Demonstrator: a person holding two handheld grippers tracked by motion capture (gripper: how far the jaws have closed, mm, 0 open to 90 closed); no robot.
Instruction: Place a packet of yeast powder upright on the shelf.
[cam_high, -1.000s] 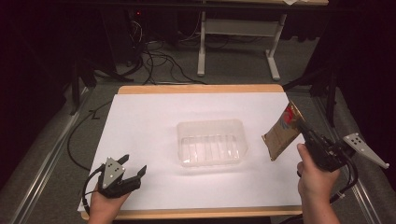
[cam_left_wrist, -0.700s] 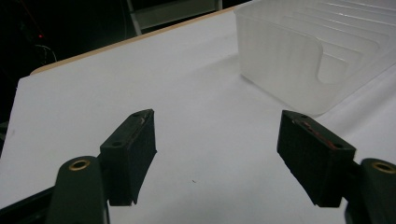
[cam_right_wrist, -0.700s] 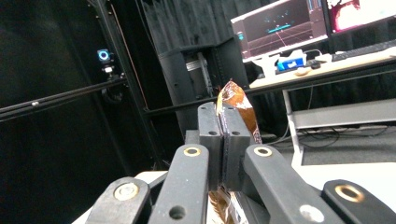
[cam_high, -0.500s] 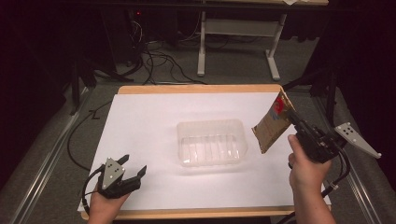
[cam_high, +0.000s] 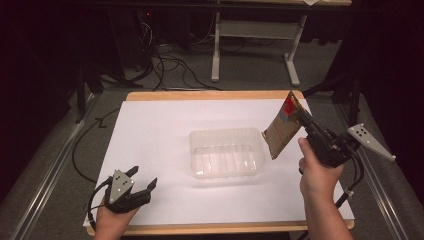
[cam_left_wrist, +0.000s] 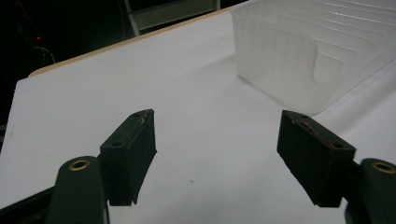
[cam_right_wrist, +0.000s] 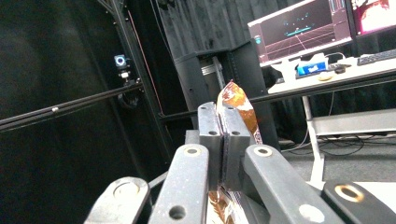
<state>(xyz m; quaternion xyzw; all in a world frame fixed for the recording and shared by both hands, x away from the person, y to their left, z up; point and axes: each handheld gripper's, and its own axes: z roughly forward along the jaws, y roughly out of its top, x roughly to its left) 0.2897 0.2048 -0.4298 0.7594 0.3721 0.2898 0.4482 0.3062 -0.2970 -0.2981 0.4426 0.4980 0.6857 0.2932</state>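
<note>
White paper covers the table (cam_high: 165, 130), with a wooden edge showing at the far and near sides. Near the middle stands a clear plastic tray (cam_high: 226, 152), empty and upright; in the left gripper view its ribbed wall (cam_left_wrist: 280, 51) is ahead and to the right of the jaws. A brown pouch (cam_high: 281, 131) with a red patch at the top hangs tilted in the air, just beside the right rim of the tray, with its lower corner close to this rim. The right gripper (cam_high: 306, 122) holds the pouch by its upper part; its jaws are closed tight on it (cam_right_wrist: 223, 135). The left gripper (cam_high: 144, 181) rests on the near left part of the table, well apart from the tray, jaws spread wide and holding nothing.
</note>
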